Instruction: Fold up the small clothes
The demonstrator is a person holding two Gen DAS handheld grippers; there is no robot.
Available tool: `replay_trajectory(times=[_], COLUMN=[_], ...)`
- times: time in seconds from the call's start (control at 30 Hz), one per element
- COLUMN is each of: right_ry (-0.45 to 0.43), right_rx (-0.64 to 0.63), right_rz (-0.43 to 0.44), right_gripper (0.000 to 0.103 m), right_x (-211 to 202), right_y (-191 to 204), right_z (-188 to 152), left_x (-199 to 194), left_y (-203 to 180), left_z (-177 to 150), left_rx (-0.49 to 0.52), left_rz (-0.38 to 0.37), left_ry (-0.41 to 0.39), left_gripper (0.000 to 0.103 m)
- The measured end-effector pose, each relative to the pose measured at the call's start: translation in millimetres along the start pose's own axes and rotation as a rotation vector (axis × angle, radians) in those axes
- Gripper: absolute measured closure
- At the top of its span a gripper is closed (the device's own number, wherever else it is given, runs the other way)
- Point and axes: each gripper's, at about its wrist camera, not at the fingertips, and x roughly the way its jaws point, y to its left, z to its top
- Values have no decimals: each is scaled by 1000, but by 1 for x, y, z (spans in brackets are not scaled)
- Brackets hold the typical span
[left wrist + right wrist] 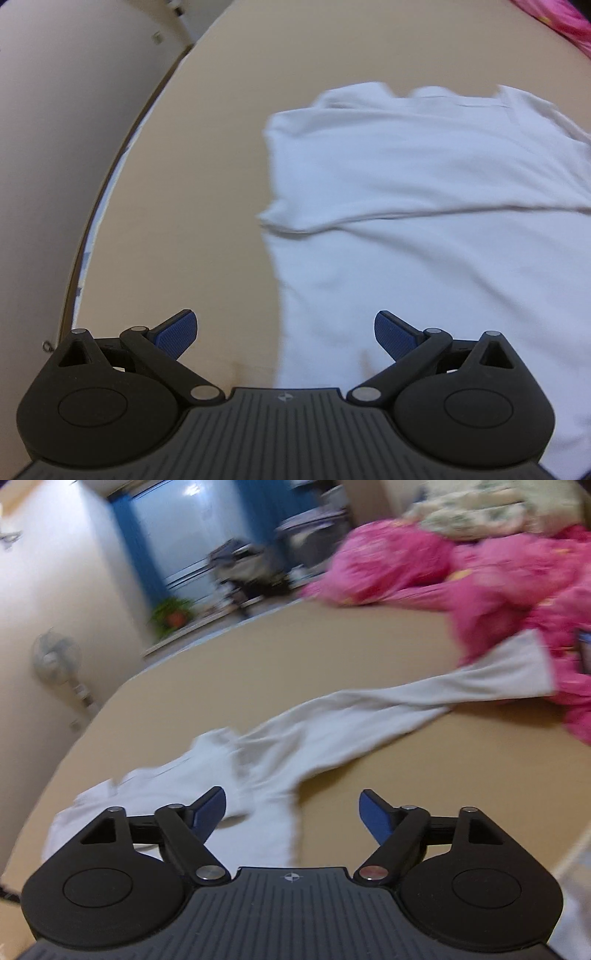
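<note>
- My left claw (286,334) stands wide apart at the bottom of the left wrist view, its blue pads (175,334) clear of everything, nothing between them.
- The white shirt (424,206) fills the right half of that view, lying flat on the tan bed sheet (207,177), one fold crossing its middle.
- My right claw (291,812) is also spread, empty, at the bottom of the right wrist view.
- There the shirt's long sleeve (424,698) stretches toward the upper right, its cuff by the pink blanket (498,572).
- A standing fan (55,657) shows at the left edge, blurred.
</note>
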Motion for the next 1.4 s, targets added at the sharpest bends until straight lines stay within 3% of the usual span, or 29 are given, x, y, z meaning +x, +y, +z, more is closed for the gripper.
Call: replay_trajectory(times=[0.13,0.3,0.53,0.73,0.9,1.03,1.07,1.13,1.17,1.2,1.4], right_ry=[-7,-35,-90,-110,-118,-122,-124,-123,-110,-102,-154], right_rx=[152,213,313,288,237,321,347,388,400,421,564], right_rz=[-81,-187,-325,-390,-382,-285,-254,-205,-184,-158,33], right_gripper=[22,21,21,21,21,21,25,57,85,92,96], right_x=[2,20,66,100,111,106,105,104,104,104,81], right_y=[-52,-111,-192,-222,-226,-230,-232,-233,-232,-231,-210], right_z=[8,19,42,65,76,84,86,91,94,97,109], left_x=[-25,-43,-66,-57,-50,-44,-45,-47,-49,-51,-55], left_y=[-45,-89,-116,-121,-127,-135,-137,-140,-141,-142,-145], left_z=[0,12,8,10,8,7,7,6,5,5,2], left_rx=[22,49,128,138,158,174,181,195,203,210,225], left_rz=[-52,-96,-39,-18,-9,-21,-23,-27,-28,-28,-27], left_ry=[-30,-55,-80,-53,-41,-22,-23,-33,-40,-48,-60], left_gripper=[1,1,1,1,1,1,1,1,1,1,1])
